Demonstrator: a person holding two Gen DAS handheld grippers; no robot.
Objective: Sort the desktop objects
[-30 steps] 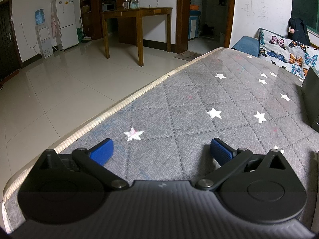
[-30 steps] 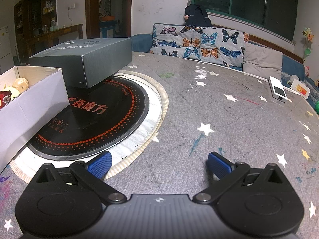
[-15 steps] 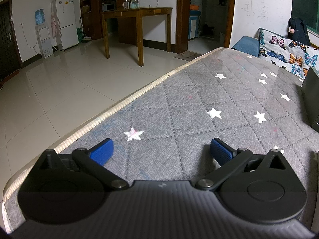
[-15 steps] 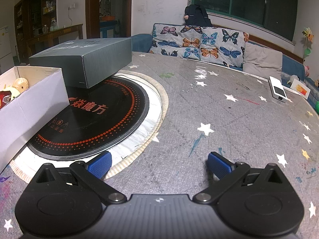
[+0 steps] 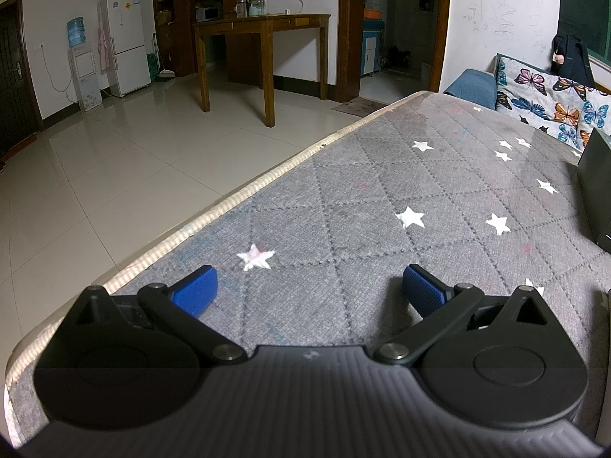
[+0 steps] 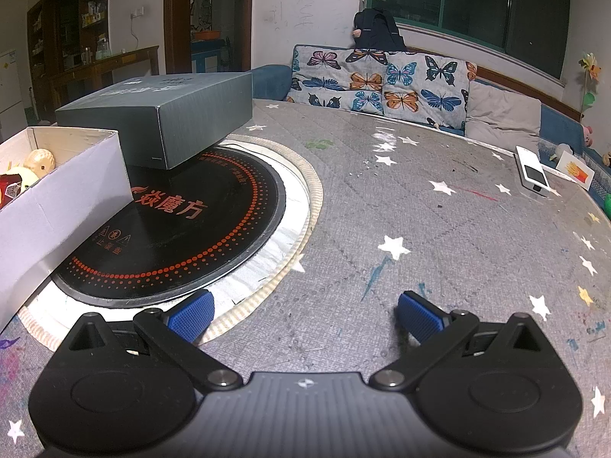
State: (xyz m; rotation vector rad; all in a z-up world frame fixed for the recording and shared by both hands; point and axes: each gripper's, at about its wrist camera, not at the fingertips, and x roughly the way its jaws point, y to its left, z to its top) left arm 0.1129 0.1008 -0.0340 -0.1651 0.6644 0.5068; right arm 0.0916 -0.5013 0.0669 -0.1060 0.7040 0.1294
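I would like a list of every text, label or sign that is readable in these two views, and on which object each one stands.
"焱魔方": large orange characters on the black round cooktop.
Three small warning symbols with a line of characters below them, on the same cooktop: too small to read.
Print on top of the dark grey box: too blurred to read.
Stickers on the white fridge: too small to read.
Scribbles on the white wall: not legible.

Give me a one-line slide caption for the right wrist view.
Open right gripper hovers over star-print mat, beside a round black cooktop carrying a grey box and white box.
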